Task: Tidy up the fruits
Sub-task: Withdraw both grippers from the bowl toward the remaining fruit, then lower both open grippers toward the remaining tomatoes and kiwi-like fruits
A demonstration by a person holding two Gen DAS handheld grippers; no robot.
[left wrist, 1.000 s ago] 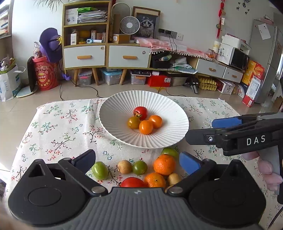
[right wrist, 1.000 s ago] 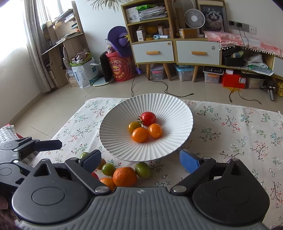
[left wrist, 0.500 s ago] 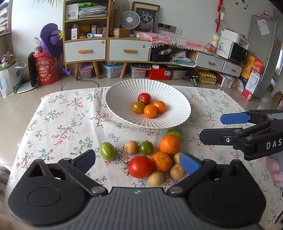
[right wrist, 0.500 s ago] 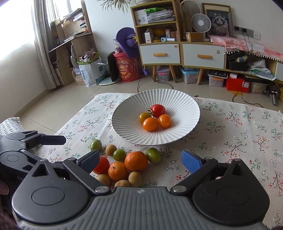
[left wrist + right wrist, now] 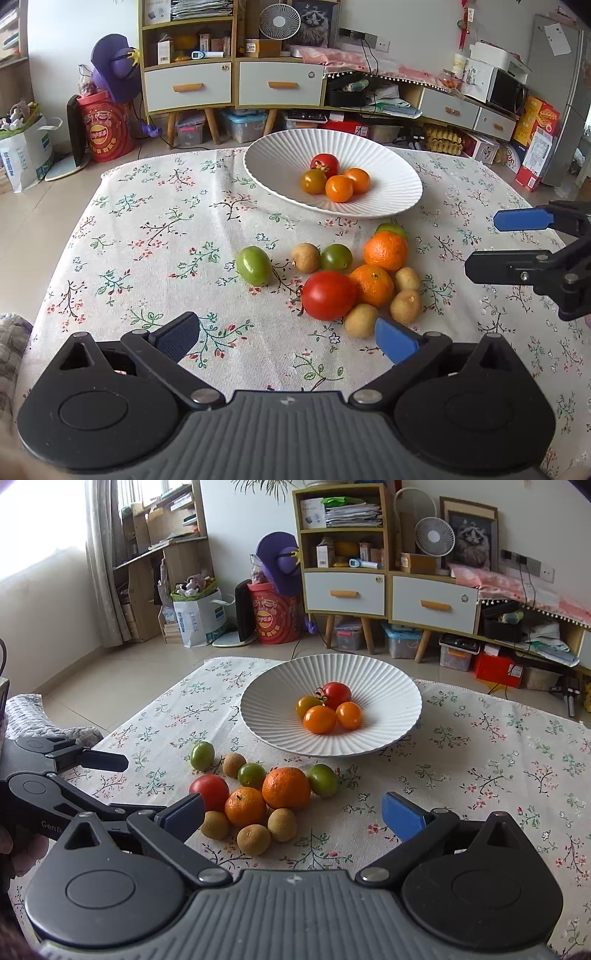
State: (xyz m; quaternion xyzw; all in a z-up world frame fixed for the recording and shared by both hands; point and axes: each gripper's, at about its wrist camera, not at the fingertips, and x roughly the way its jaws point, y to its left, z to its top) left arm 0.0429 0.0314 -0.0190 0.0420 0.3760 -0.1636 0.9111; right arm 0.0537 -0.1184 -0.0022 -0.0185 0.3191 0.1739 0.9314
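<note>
Your left tool (image 5: 286, 339) and right tool (image 5: 293, 812) both stand wide with nothing between the pads; the right one's jaws have just been opening. The loose fruit (image 5: 258, 794) lies on the worktop (image 5: 147, 240) just ahead of both tools, the plate (image 5: 388, 701) beyond it.

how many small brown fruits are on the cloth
4. One sits behind the pile, beside a green fruit. Three sit at the near edge: left, middle, right, in front of the oranges. Another could hide behind the pile.
</note>
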